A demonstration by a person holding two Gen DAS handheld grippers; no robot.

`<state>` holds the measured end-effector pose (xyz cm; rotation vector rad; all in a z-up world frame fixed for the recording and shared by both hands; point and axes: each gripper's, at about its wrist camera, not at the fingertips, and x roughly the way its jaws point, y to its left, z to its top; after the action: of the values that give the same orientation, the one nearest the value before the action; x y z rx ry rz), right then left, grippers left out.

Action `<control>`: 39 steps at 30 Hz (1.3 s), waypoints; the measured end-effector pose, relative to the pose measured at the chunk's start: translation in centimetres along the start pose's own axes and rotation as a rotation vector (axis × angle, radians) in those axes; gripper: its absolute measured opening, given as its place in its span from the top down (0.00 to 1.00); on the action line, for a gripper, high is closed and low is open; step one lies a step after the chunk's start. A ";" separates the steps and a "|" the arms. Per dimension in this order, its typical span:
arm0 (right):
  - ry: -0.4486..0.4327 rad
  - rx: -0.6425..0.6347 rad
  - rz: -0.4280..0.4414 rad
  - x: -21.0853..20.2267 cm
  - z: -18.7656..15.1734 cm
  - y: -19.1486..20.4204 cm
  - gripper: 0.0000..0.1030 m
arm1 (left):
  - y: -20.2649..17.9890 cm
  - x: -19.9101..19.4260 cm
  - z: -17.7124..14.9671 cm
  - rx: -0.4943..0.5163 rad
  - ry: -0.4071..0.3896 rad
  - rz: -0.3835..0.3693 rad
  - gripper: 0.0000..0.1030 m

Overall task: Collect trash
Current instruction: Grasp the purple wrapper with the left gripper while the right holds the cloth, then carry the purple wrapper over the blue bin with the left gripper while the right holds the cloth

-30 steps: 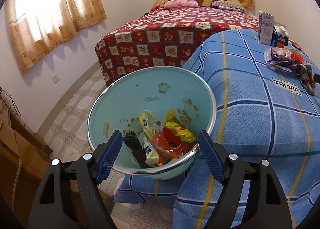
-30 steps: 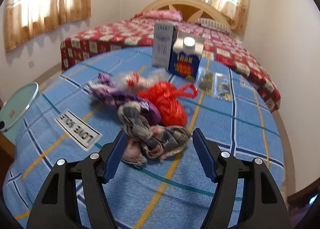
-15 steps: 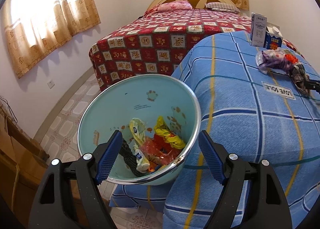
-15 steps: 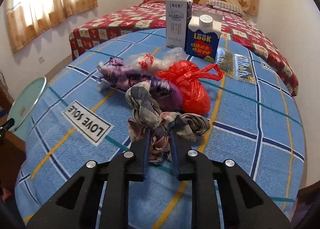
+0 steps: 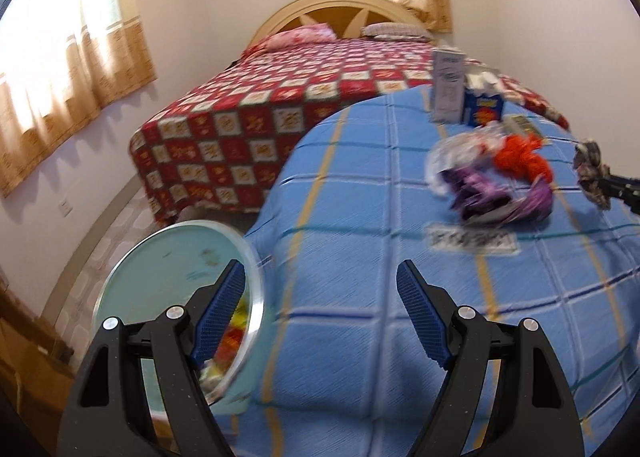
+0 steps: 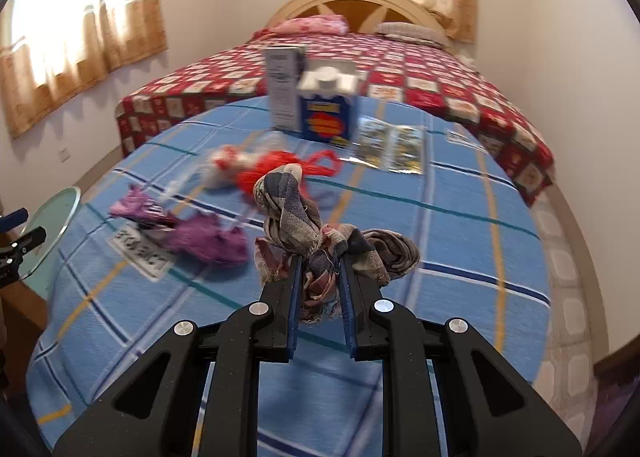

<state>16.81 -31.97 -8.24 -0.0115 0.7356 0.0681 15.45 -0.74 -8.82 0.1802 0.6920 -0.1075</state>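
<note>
My right gripper is shut on a crumpled plaid rag, held just above the blue checked cloth; the same rag hangs at the right edge of the left wrist view. On the cloth lie a purple wrapper, a red plastic bag and a clear bag. My left gripper is open with nothing between its fingers, over the cloth's near edge. The pale blue basin with wrappers inside sits low beside its left finger.
A grey carton and a blue carton stand at the far side of the cloth, with clear packets to their right. Behind is a bed with a red patterned cover. Tiled floor lies on the left.
My right gripper closed on the plaid rag and lifted it off the cloth. My left gripper swung right, so the basin slid from between its fingers to the lower left.
</note>
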 end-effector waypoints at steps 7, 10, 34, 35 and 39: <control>-0.006 0.039 -0.037 -0.2 -1.2 -3.2 0.82 | -5.6 1.9 2.8 0.045 -0.015 -0.076 0.25; -0.018 0.047 -0.042 -0.4 -1.5 -4.0 0.82 | -7.4 2.5 3.8 0.064 -0.023 -0.089 0.25; -0.052 0.056 -0.008 -0.3 -1.0 -4.0 0.81 | -10.1 5.8 6.0 0.129 0.031 -0.234 0.95; -0.052 0.054 -0.005 -0.3 -0.9 -3.8 0.81 | -9.8 5.2 5.8 0.126 0.023 -0.237 0.95; -0.059 0.026 0.021 -0.6 -0.6 -1.8 0.81 | -7.5 2.5 5.0 0.114 -0.025 -0.198 0.95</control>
<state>16.12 -33.84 -8.30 0.0235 0.6773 0.0787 19.31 -9.15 -7.61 0.2184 0.6785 -0.3388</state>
